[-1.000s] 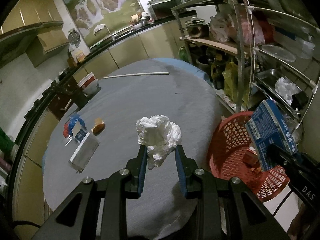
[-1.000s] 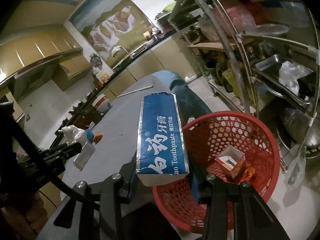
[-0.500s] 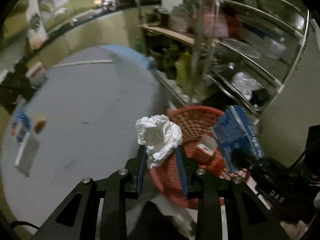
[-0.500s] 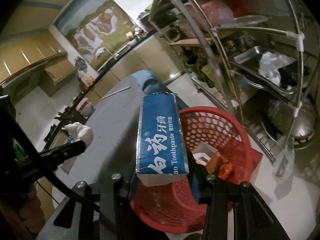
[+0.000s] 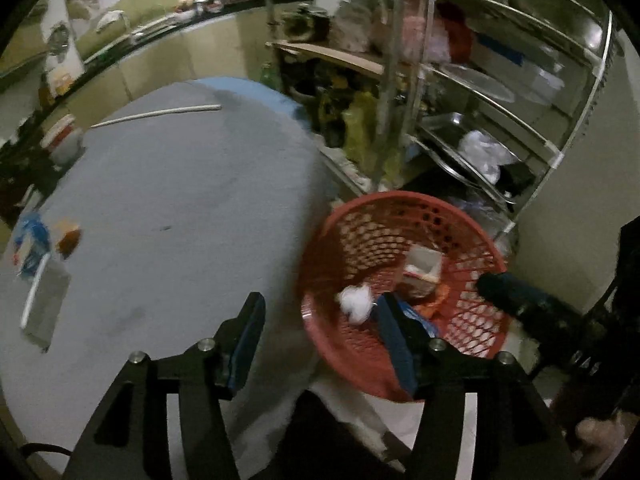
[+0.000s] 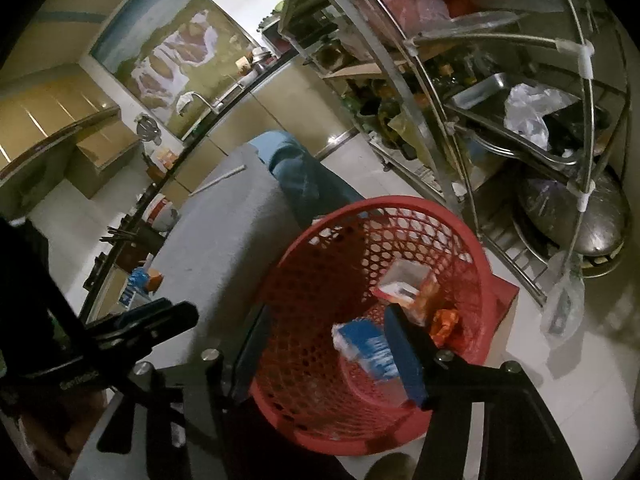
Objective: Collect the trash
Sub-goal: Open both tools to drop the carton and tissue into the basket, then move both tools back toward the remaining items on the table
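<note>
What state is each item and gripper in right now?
left gripper: open, empty
right gripper: open, empty
crumpled tissue: in the basket
toothpaste box: in the basket
red basket: upright on the floor beside the table
grey box: lying on the table

Brightness: dim indoor light in both views.
Blur: left view smeared by motion, worst on the basket [image 5: 400, 240] and shelves [image 5: 460, 80].
Glare: highlights on the metal shelf rails [image 6: 500, 40].
Distortion: strong fisheye bending, black corners.
</note>
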Demonstrator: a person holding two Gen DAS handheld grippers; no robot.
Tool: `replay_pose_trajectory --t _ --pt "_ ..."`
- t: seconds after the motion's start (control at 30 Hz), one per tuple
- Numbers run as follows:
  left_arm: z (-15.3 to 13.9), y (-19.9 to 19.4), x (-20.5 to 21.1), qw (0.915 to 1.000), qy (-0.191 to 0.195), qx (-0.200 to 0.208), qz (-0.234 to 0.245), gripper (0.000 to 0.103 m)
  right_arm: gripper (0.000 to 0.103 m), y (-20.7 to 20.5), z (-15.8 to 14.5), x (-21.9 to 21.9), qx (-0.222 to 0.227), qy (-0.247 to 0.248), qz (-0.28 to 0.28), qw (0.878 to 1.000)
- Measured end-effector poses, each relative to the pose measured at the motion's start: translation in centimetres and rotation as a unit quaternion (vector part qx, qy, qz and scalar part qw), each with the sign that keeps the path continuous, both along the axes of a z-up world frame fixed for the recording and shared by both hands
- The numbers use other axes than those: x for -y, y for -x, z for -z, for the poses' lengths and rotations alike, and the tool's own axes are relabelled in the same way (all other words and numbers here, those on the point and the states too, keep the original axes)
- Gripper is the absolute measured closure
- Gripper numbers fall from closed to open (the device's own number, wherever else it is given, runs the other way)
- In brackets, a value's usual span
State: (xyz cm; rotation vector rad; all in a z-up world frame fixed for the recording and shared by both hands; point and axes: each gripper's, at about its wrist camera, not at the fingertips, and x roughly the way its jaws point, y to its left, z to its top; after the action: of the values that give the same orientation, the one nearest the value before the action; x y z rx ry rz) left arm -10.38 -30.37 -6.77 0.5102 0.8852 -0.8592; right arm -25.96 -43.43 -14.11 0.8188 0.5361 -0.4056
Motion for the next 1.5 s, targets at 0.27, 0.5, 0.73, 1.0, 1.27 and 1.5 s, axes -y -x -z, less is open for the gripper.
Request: replay_pose_trajectory --t 0.27,0.5,0.73,1.0,1.27,1.5 --pt "-0.5 -1.2 -5.5 0.9978 -0.002 0.026 -0.061 0.043 0.040 -2.3 -1.4 -3.0 -0.002 0.023 -0.027 0.999" --pt "-1.9 -2.0 -10.1 0.9925 0.015 0.027 -0.119 0.043 0.040 -3.7 -2.9 -6.0 -0.016 0.048 -0.053 0.997" --pt "-2.6 -1.8 -14.0 0.9873 0.023 0.028 -0.155 0.043 0.040 -3.7 -4.7 -8.8 -0.017 0.068 -0.062 0.996" --pt "-3.6 -0.3 -17.3 0.9849 0.034 0.040 -0.165 0.043 0.040 -4.2 -6.8 -12.0 -0.012 0.096 -0.078 0.992" --pt "-5.6 -0.5 -21.8 0.9746 0.065 0.061 -0.205 0.043 0.040 -5.6 -8.3 -15.5 -0.015 0.122 -0.112 0.986" --pt "-5.1 -3.4 -25.8 0.9607 0.083 0.051 -0.260 0.043 0.040 -7.4 -8.8 -18.6 -0.030 0.153 -0.143 0.977"
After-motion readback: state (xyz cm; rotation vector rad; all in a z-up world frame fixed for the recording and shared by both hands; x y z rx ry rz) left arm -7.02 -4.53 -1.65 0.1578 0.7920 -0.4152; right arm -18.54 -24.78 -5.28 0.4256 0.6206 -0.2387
